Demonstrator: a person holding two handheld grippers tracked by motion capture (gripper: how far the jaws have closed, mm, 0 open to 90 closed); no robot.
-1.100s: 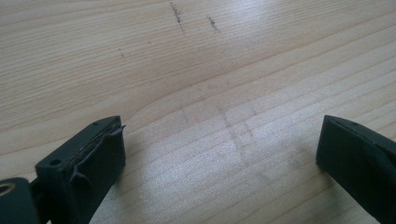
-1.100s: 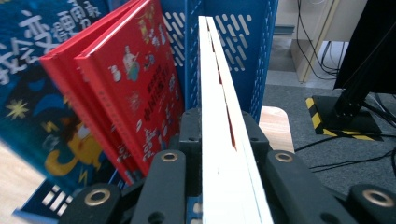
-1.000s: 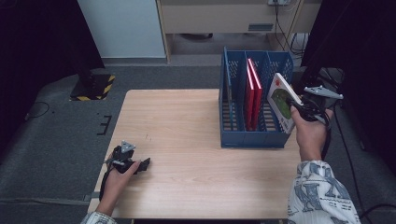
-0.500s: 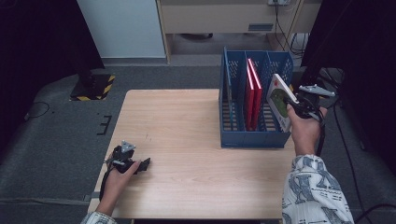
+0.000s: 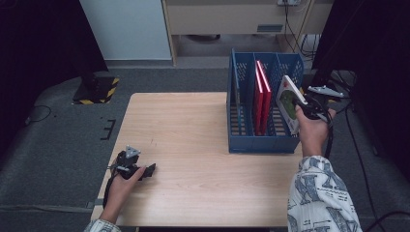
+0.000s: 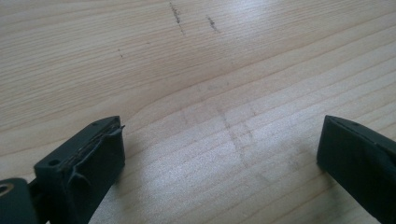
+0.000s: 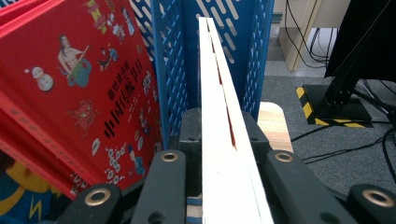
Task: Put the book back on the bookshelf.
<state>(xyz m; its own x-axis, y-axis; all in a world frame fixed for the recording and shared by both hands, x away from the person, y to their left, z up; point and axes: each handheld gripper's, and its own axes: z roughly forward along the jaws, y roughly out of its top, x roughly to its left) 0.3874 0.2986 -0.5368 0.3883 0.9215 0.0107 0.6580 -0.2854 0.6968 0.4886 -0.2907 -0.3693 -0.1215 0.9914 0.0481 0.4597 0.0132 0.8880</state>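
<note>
On the wooden desk, your right tool grips a thin book at the blue rack's right edge; your left tool rests wide open near the front-left corner.

Lab or office test room, set up for recording. Bare pale wooden table stands alone on grey carpet. Dark curtains close off both sides. Black stand base with yellow-black hazard tape on the floor at left. Loose cables run from a wall socket behind; beige cabinet and white panel along the back wall.
</note>
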